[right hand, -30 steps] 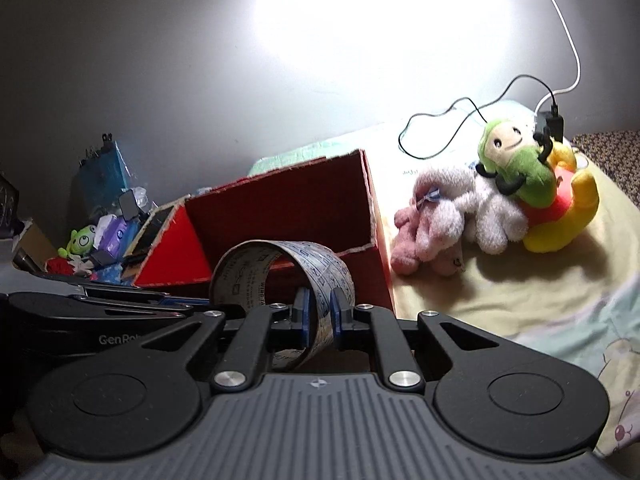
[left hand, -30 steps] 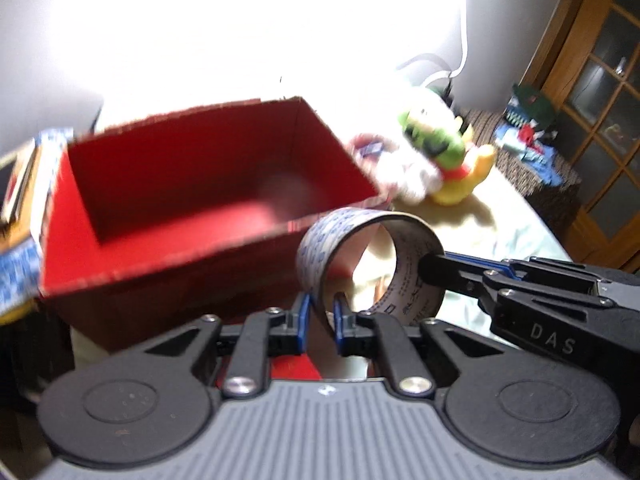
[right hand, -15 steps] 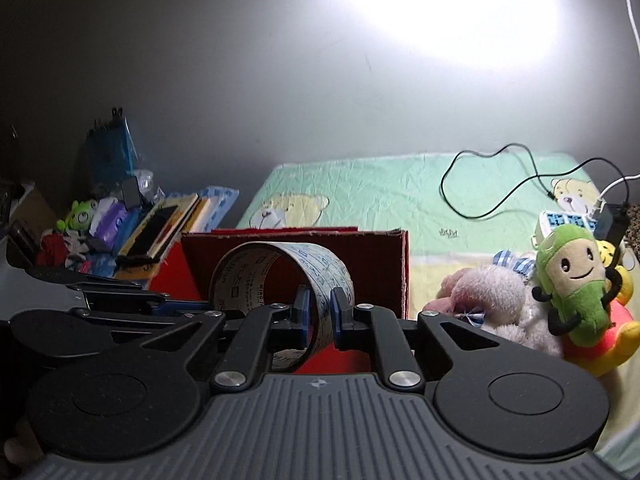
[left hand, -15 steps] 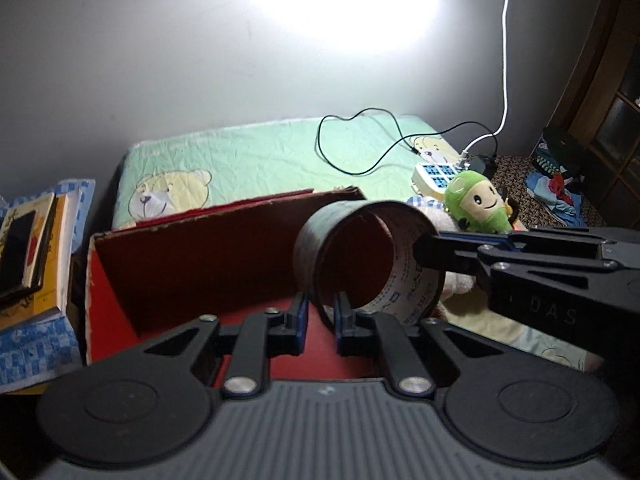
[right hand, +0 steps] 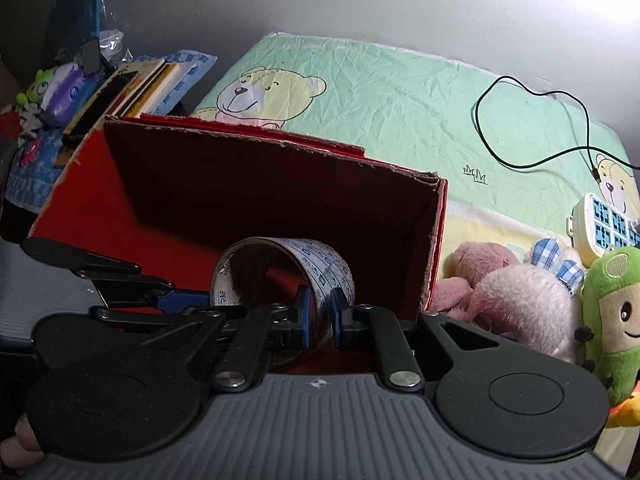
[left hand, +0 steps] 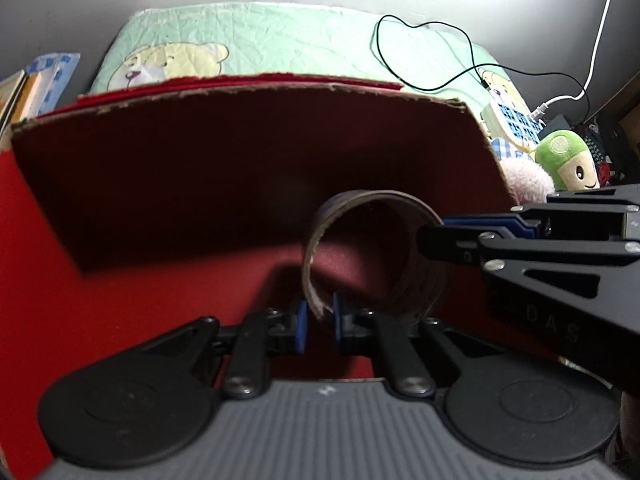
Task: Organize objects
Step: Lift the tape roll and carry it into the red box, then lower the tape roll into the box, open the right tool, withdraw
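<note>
A bed (right hand: 400,96) with a pale green sheet printed with teddy bears filled the upper right of the right wrist view. On it lay an open red box (right hand: 280,184) at centre, a looped black cable (right hand: 532,128) upper right, a white power strip (right hand: 600,228) and plush toys (right hand: 520,300) at the right edge

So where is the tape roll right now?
The tape roll is pinched by both claws, left and right, low over the open red box, left of the plush toys.
</note>
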Available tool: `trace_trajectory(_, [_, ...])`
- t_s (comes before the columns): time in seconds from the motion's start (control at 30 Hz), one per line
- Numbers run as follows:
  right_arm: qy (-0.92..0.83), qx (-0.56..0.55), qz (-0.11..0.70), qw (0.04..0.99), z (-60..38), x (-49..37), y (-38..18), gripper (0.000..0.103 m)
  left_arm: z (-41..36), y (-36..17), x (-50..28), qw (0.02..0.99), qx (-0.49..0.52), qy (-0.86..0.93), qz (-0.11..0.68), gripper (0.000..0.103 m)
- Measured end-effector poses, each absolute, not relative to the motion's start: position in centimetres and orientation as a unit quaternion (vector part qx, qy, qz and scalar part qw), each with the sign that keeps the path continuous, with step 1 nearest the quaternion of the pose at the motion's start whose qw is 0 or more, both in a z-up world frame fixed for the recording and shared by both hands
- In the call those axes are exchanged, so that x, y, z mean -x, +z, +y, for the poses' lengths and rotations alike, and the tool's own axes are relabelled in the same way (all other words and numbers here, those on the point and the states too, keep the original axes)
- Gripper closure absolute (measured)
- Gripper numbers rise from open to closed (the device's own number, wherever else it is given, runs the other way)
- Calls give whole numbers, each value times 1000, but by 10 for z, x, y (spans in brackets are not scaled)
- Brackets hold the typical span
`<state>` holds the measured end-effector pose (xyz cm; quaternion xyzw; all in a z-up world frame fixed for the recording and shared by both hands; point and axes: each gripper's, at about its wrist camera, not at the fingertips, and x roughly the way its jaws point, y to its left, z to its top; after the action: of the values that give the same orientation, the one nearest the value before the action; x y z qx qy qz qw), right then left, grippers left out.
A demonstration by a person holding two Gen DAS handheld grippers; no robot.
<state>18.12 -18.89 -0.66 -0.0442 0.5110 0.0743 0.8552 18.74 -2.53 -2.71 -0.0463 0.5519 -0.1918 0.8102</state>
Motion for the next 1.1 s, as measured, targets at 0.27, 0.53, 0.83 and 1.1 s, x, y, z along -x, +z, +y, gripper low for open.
trace_trajectory(0.27, [65,35,502,862,-199,-193,-11,88,-23,-36,-205,789,76,-195,578,96])
trace_trajectory(0.53, [71,12,491,868,-207,-190,-7,87,-26,-32,-210,790,76,-192,577,96])
trace_trajectory(0.83, [119,-93,498,854,-209,-172,2,84,12,-5,-188,821,102,-192,528,96])
trace_trajectory(1.1, [187,-131,546,806,-178,-165,-12,82,53,16,-164,859,50,-109,498,95])
